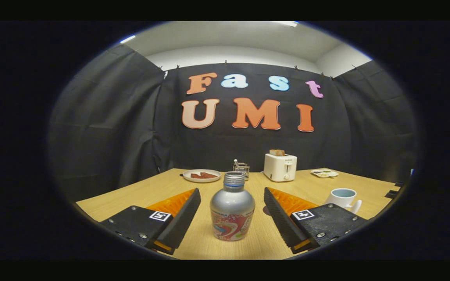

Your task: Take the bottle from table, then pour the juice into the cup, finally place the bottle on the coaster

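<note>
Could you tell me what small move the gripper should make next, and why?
Probably close the fingers on the bottle. It stands upright on the table between the open gripper fingers, with a gap on each side, so neither finger touches it yet.

No wording can be made out. The bottle [232,210] has a printed band of lettering, too small to read, and so is a mark on the toaster [280,167]. The gripper [231,190] carries two square black-and-white tags [159,216] – one per finger – its fingers spread wide either side of the bottle, touching nothing.
</note>
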The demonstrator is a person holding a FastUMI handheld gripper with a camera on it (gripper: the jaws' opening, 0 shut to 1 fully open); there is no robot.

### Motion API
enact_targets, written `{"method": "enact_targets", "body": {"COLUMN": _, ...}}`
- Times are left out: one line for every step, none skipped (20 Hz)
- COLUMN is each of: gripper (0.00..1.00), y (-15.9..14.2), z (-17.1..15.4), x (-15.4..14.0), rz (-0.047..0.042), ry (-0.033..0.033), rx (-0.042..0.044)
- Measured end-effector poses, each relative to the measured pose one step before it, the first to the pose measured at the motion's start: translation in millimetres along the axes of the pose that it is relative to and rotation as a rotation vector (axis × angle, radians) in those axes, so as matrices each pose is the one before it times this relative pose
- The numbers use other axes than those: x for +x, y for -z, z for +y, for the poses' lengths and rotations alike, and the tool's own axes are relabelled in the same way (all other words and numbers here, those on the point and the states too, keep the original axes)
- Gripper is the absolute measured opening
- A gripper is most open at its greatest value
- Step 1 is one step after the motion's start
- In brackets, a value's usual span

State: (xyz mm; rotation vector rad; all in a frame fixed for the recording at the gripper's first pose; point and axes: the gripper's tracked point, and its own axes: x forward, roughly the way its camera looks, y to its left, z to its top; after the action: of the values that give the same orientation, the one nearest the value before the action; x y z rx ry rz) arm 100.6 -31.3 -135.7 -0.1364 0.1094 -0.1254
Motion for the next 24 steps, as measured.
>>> {"method": "enact_targets", "body": {"gripper": 0.97, "y": 6.87, "z": -3.22, "x": 1.57, "rz": 0.01687, "ry": 0.00672, "rx": -0.00136}}
{"method": "enact_targets", "body": {"gripper": 0.97, "y": 6.12, "z": 0.28, "x": 2.01, "rz": 0.01587, "ry": -0.0007, "rx": 0.01012}}
{"method": "enact_targets", "body": {"gripper": 0.97, "y": 5.75, "z": 2.9, "x": 0.78, "rz": 0.01148, "ry": -0.01054, "rx": 0.01559}}
{"method": "enact_targets", "body": {"gripper": 0.97, "y": 3.15, "z": 3.04, "x": 1.02, "rz": 0.0054, "ry": -0.00851, "rx": 0.01307}}
{"method": "enact_targets", "body": {"gripper": 0.97, "y": 2.95, "z": -0.06, "x": 0.95, "rz": 0.00464, "ry": -0.00103, "rx": 0.00874}}
{"method": "enact_targets", "body": {"gripper": 0.97, "y": 3.68, "z": -0.6, "x": 1.34, "rz": 0.00868, "ry": -0.00095, "rx": 0.00081}}
{"method": "enact_targets", "body": {"gripper": 0.97, "y": 5.71, "z": -0.63, "x": 1.62, "rz": 0.01474, "ry": 0.00163, "rx": -0.00325}}
{"method": "enact_targets", "body": {"gripper": 0.97, "y": 6.21, "z": -0.68, "x": 1.34, "rz": 0.0164, "ry": -0.00104, "rx": -0.00418}}
{"method": "enact_targets", "body": {"gripper": 0.97, "y": 4.93, "z": 0.6, "x": 1.1, "rz": 0.01548, "ry": -0.00202, "rx": -0.00391}}
{"method": "enact_targets", "body": {"gripper": 0.96, "y": 6.07, "z": 0.07, "x": 1.05, "rz": 0.01797, "ry": -0.00279, "rx": -0.00356}}
{"method": "enact_targets", "body": {"gripper": 0.96, "y": 4.65, "z": -0.15, "x": 0.78, "rz": 0.01263, "ry": -0.00208, "rx": -0.00492}}
{"method": "enact_targets", "body": {"gripper": 0.96, "y": 6.59, "z": -0.93, "x": 0.92, "rz": 0.01696, "ry": -0.00081, "rx": -0.00519}}
{"method": "enact_targets", "body": {"gripper": 0.95, "y": 6.05, "z": 0.42, "x": 0.22, "rz": 0.02946, "ry": -0.00959, "rx": -0.00538}}
{"method": "enact_targets", "body": {"gripper": 0.94, "y": -4.24, "z": -0.51, "x": -0.43, "rz": -0.02095, "ry": 0.00072, "rx": 0.00296}}
{"method": "enact_targets", "body": {"gripper": 0.93, "y": -1.6, "z": -1.16, "x": 0.74, "rz": 0.00495, "ry": 0.00007, "rx": 0.00467}}
{"method": "enact_targets", "body": {"gripper": 0.91, "y": 6.0, "z": 4.26, "x": 1.73, "rz": 0.02124, "ry": -0.01409, "rx": 0.00518}}
{"method": "enact_targets", "body": {"gripper": 0.89, "y": -0.77, "z": 2.9, "x": 1.25, "rz": -0.00033, "ry": -0.01064, "rx": -0.00005}}
{"method": "enact_targets", "body": {"gripper": 0.85, "y": -1.0, "z": 0.8, "x": -1.4, "rz": -0.00383, "ry": -0.00702, "rx": -0.00959}}
{"method": "enact_targets", "body": {"gripper": 0.81, "y": -0.95, "z": 0.47, "x": -0.2, "rz": -0.00049, "ry": -0.00156, "rx": -0.00827}}
{"method": "enact_targets", "body": {"gripper": 0.79, "y": 0.25, "z": -3.29, "x": 0.71, "rz": -0.00035, "ry": 0.00326, "rx": 0.00074}}
{"method": "enact_targets", "body": {"gripper": 0.78, "y": 0.04, "z": -0.56, "x": -0.19, "rz": 0.00072, "ry": -0.00074, "rx": 0.00417}}
{"method": "enact_targets", "body": {"gripper": 0.76, "y": 0.63, "z": 0.66, "x": 0.62, "rz": 0.00295, "ry": -0.00324, "rx": 0.0034}}
{"method": "enact_targets", "body": {"gripper": 0.76, "y": -0.92, "z": -0.76, "x": 0.74, "rz": 0.00213, "ry": 0.00104, "rx": 0.01078}}
{"method": "enact_targets", "body": {"gripper": 0.75, "y": -2.88, "z": -1.43, "x": -0.47, "rz": -0.00353, "ry": -0.00165, "rx": 0.01781}}
